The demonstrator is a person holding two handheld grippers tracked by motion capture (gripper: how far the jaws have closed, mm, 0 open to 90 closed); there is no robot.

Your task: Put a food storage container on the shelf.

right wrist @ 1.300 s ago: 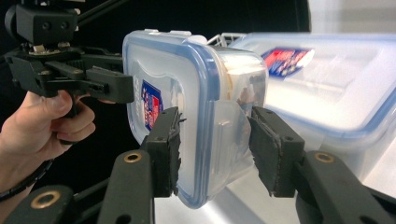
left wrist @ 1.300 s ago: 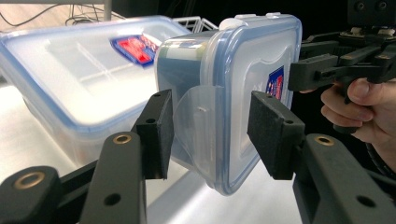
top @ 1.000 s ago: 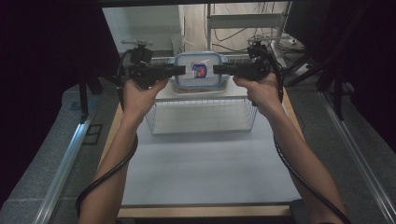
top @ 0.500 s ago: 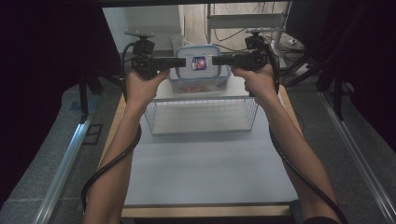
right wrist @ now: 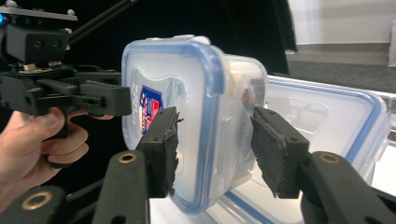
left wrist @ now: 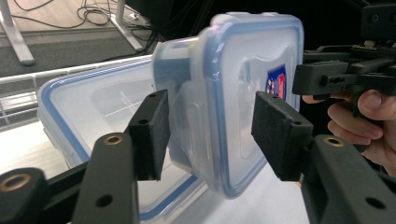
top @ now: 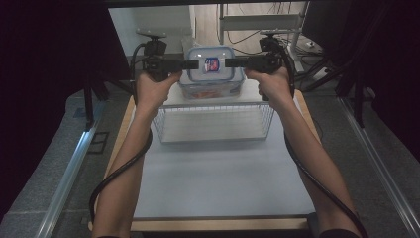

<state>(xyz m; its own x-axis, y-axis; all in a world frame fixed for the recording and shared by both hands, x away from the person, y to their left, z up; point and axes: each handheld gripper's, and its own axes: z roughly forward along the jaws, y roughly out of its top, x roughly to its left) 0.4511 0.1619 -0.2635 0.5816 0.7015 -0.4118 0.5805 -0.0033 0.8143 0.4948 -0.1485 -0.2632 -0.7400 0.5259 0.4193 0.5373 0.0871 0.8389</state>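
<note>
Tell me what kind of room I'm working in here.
Most likely a lab or recording workstation, not a kitchen. A plain white table stands between black curtains, loose cables trail over the floor around metal desk legs behind it, and a monitor stands at the far right.
</note>
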